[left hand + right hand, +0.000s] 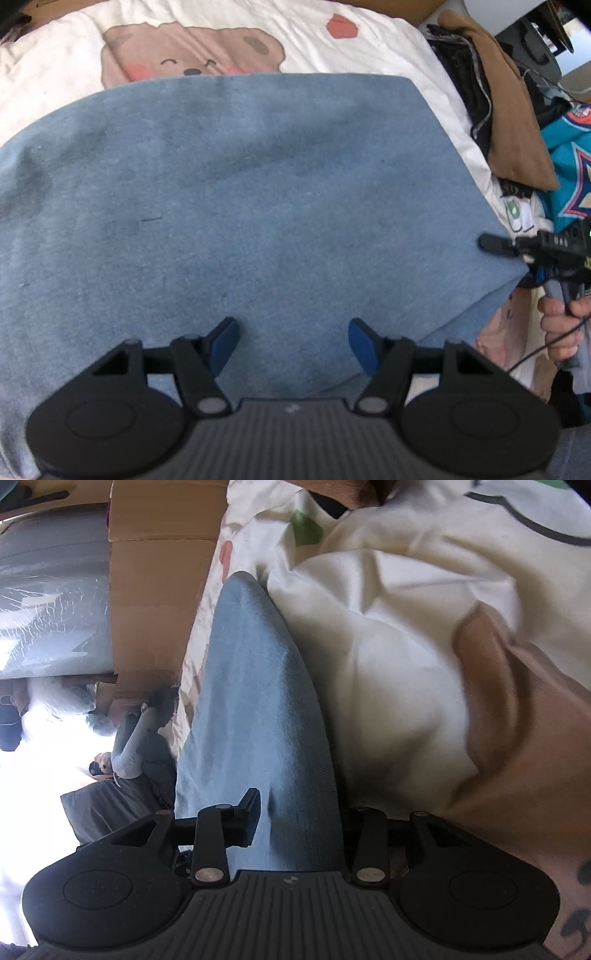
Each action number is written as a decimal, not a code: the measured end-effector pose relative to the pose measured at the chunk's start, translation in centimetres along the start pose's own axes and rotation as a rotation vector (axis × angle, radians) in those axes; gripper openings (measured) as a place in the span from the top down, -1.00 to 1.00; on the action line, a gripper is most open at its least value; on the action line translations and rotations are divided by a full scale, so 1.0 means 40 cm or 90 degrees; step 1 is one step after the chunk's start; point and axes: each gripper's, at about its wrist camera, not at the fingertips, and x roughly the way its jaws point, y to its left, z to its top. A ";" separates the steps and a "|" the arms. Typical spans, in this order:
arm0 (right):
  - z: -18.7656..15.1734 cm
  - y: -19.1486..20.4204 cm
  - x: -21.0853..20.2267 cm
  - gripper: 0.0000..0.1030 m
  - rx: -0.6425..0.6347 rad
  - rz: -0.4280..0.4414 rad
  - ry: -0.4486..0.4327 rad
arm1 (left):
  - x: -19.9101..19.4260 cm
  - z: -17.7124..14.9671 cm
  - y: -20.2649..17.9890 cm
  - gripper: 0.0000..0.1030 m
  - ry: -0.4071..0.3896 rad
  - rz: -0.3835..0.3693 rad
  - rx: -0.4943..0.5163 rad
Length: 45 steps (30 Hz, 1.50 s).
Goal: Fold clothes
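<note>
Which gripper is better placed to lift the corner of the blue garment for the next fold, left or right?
Right, probably. The right gripper already has the blue garment edge between its fingers. The left gripper hovers open over the flat middle, gripping nothing.

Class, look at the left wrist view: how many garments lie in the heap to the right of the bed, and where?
3 visible: a black garment farthest back, a brown garment draped beside it, and a teal jersey nearest the right edge. More may be hidden underneath.
</note>
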 end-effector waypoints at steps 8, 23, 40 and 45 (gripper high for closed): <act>0.023 0.033 0.054 0.48 -0.036 -0.034 0.019 | 0.009 0.018 -0.026 -0.06 0.027 -0.023 -0.010; 0.019 0.113 0.033 0.88 -0.106 -0.066 0.030 | 0.052 0.023 -0.032 0.72 0.061 0.014 -0.037; 0.029 0.124 0.014 0.89 -0.100 -0.055 0.054 | 0.059 0.035 -0.041 0.75 0.074 0.021 -0.034; 0.032 0.122 0.014 0.89 -0.096 -0.051 0.061 | 0.068 0.045 -0.040 0.76 0.074 0.022 -0.043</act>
